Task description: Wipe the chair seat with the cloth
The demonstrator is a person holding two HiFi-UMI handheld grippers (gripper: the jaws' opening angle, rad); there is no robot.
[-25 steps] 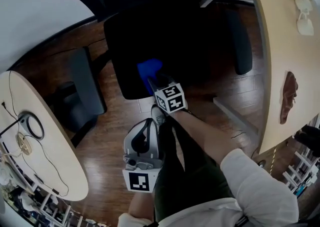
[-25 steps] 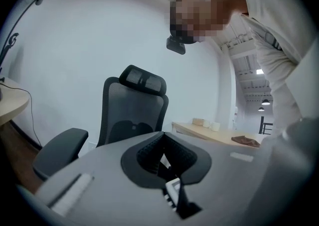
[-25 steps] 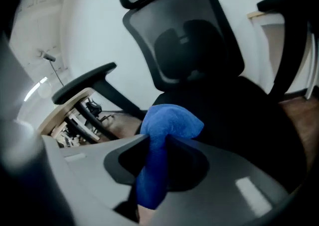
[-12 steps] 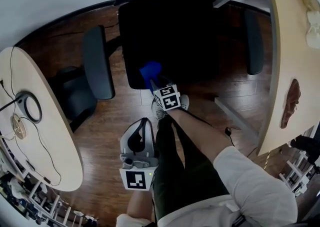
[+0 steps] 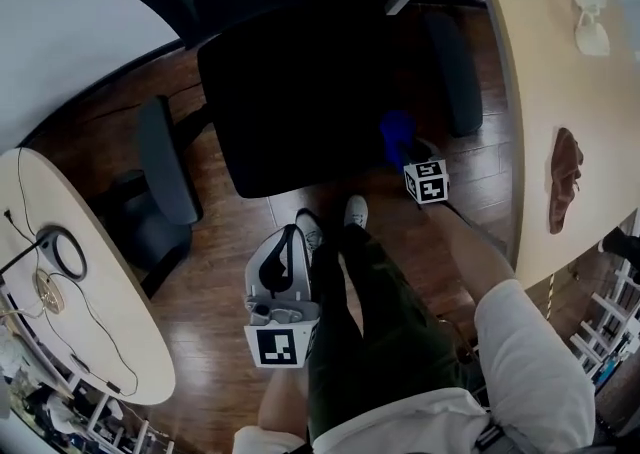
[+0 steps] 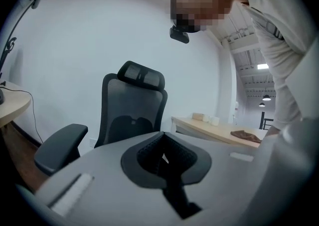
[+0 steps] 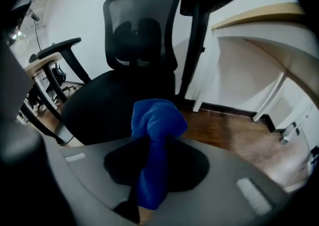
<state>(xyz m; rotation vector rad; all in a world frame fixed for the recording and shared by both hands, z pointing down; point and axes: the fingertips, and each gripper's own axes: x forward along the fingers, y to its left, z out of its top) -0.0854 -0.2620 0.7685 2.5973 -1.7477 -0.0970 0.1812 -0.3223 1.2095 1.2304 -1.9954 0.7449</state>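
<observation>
The black office chair seat (image 5: 300, 102) fills the upper middle of the head view. My right gripper (image 5: 403, 147) is shut on a bunched blue cloth (image 5: 397, 130), held at the seat's right edge beside the right armrest (image 5: 452, 72). In the right gripper view the cloth (image 7: 154, 120) sticks out of the gripper (image 7: 152, 145), over the seat (image 7: 104, 105) and the wood floor. My left gripper (image 5: 288, 240) hangs low by the person's legs with nothing in it. Its jaws (image 6: 162, 143) look shut and point at the chair's backrest (image 6: 132, 110).
A wooden table (image 5: 530, 92) runs along the right, with a brown cloth (image 5: 565, 177) and white items (image 5: 590, 27) on it. An oval table (image 5: 80, 322) with cables stands at the left. The left armrest (image 5: 165, 172) juts out. The person's shoes (image 5: 355, 212) stand before the seat.
My right gripper has carried the blue cloth from the seat's front-left edge across to its right side by the armrest. The left gripper has stayed low by the legs.
</observation>
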